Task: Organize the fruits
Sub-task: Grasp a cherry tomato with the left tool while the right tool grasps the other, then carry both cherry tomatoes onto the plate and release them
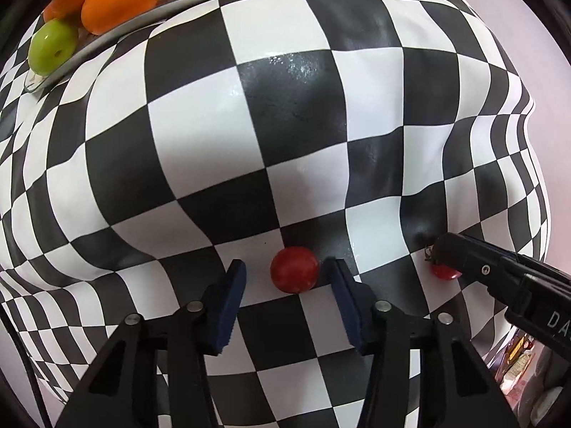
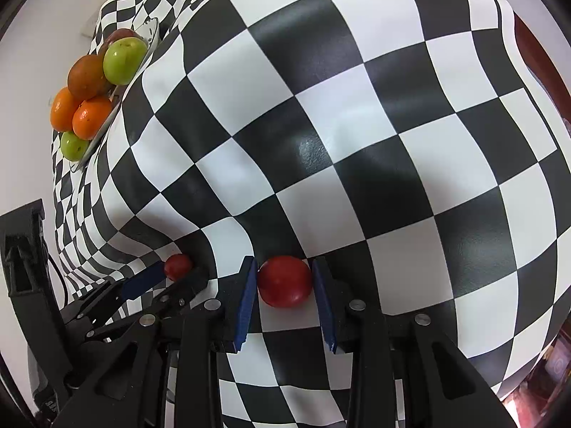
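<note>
Surface: a table covered with a black-and-white checked cloth (image 1: 200,135); the cloth is rumpled into folds at its edges.

Left gripper (image 1: 285,271): pointed down at the cloth, blue pads (image 1: 232,299) set either side of a small red fruit (image 1: 294,269). A clear gap is seen on the left pad's side; the right pad is very close to the fruit, and contact cannot be confirmed. Jaws are recorded as not gripping.

Right gripper (image 2: 284,280): closed on a second red fruit (image 2: 284,281), its blue pads (image 2: 246,299) pressed against both sides. The fruit rests on the cloth at the near edge.

Cross-check: in the right wrist view the left gripper is seen to the left, its fruit between the fingertips. In the left wrist view the right gripper appears at the right, partly covering its fruit.

Tray (image 2: 107,121): far left on the cloth, well apart from both grippers.

Tray contents: two oranges (image 2: 91,117), green apples (image 2: 123,60) and a brownish fruit (image 2: 87,75), packed touching one another.
</note>
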